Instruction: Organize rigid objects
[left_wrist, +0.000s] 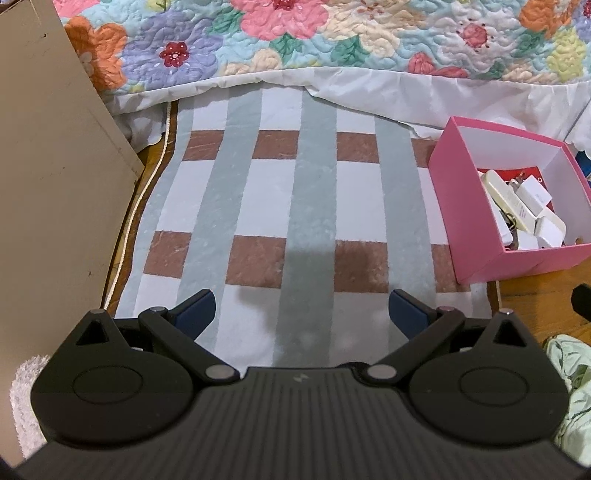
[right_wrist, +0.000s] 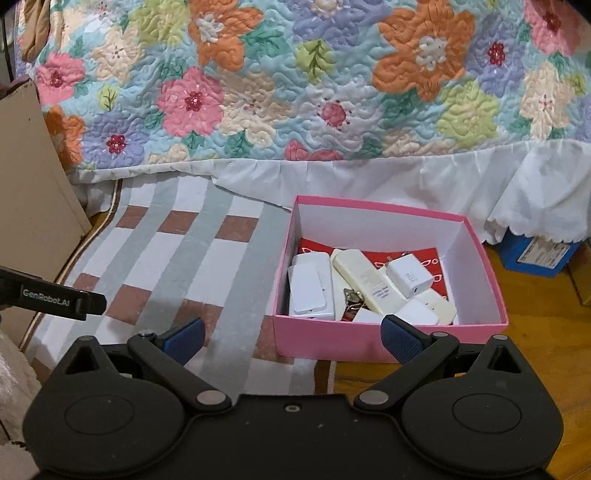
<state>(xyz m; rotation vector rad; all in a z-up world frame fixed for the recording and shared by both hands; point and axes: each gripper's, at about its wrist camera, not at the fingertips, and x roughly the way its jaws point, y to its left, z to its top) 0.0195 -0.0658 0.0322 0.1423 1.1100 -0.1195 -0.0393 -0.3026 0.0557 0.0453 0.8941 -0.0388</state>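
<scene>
Spreading across the floor, a checked rug (left_wrist: 295, 206) is lying under our left claw (left_wrist: 302, 310), which we are holding wide with nothing between its pads. Our right claw (right_wrist: 293, 338) is also gaping wide and empty, hovering just before the pink box (right_wrist: 388, 332) at lower right, where white chargers (right_wrist: 408, 277) are sitting.

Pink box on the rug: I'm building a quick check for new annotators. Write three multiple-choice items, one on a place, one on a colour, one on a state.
1. Where are the white chargers?
A. on the rug
B. in the pink box
C. on the quilt

2. The pads on the gripper fingers are:
A. red
B. green
C. blue

3. The left gripper is:
A. open, empty
B. shut on a charger
C. shut on the box

Key:
1 B, the chargers lie inside the pink box.
2 C, blue pads.
3 A, the left gripper has only rug between its fingers.
</scene>
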